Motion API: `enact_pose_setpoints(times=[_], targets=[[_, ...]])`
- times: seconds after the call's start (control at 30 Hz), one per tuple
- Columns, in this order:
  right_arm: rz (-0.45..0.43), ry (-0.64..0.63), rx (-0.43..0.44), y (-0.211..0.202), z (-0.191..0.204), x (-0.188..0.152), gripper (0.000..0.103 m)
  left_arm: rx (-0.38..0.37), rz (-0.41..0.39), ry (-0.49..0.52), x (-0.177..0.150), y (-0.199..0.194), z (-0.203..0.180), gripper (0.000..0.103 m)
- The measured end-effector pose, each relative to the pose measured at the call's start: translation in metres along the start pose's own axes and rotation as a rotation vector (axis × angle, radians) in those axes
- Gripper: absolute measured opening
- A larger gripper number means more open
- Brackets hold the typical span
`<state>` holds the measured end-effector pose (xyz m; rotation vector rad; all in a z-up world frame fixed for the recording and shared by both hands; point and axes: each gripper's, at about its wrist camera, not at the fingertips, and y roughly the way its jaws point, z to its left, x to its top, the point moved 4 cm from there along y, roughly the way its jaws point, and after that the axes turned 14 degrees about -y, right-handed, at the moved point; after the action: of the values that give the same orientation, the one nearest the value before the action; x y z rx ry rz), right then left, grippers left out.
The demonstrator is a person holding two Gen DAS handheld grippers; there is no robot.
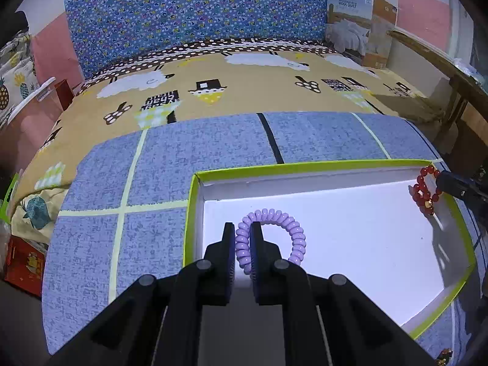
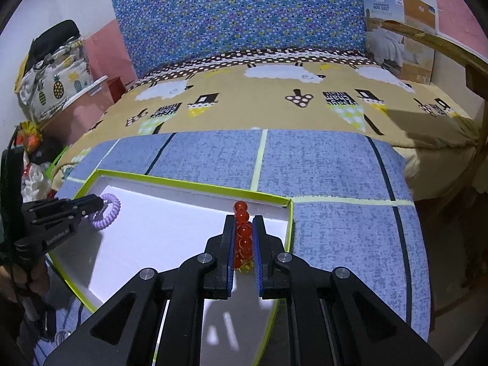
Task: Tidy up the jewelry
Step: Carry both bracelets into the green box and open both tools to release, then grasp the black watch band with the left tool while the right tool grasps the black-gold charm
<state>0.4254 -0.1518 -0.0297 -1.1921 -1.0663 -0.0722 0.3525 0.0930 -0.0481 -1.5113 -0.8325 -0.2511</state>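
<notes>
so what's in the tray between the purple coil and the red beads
Nothing: bare white tray floor between the purple coil and the red beads, clearest in the left wrist view.

Bed point(image 1: 244, 91) fills mid-frame, tan sheet with sheep and hat prints. Blue floral panel point(image 1: 195, 15) stands upright behind it as headboard, pink wall point(image 1: 52, 45) on both sides. Blue-grey mat point(image 1: 152, 167) with pale and dark grid lines lies on the near part of the bed. Wool quilt box point(image 1: 360, 24) leans in far right corner. Wooden rail point(image 2: 442, 48) runs along the right side. Pineapple-print bag point(image 2: 55, 82) at left. Lighting bright, hard shadows.
</notes>
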Motion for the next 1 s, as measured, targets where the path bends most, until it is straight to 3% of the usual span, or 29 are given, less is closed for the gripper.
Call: enact_pose_setpoints(times=[0.17, 0.6, 1.0], targets=[[-0.008, -0.010, -0.005, -0.005, 0.001, -0.001, 0.028, -0.040, 0.002, -0.001, -0.003, -0.005, -0.001, 0.011], [-0.082, 0.009, 0.014, -0.060, 0.017, -0.021, 0.028, -0.145, -0.081, -0.012, -0.018, -0.066, 0.001, 0.013], [-0.175, 0.000, 0.051, -0.141, 0.064, -0.068, 0.028, -0.231, -0.174, 0.002, -0.084, -0.147, 0.007, 0.013]])
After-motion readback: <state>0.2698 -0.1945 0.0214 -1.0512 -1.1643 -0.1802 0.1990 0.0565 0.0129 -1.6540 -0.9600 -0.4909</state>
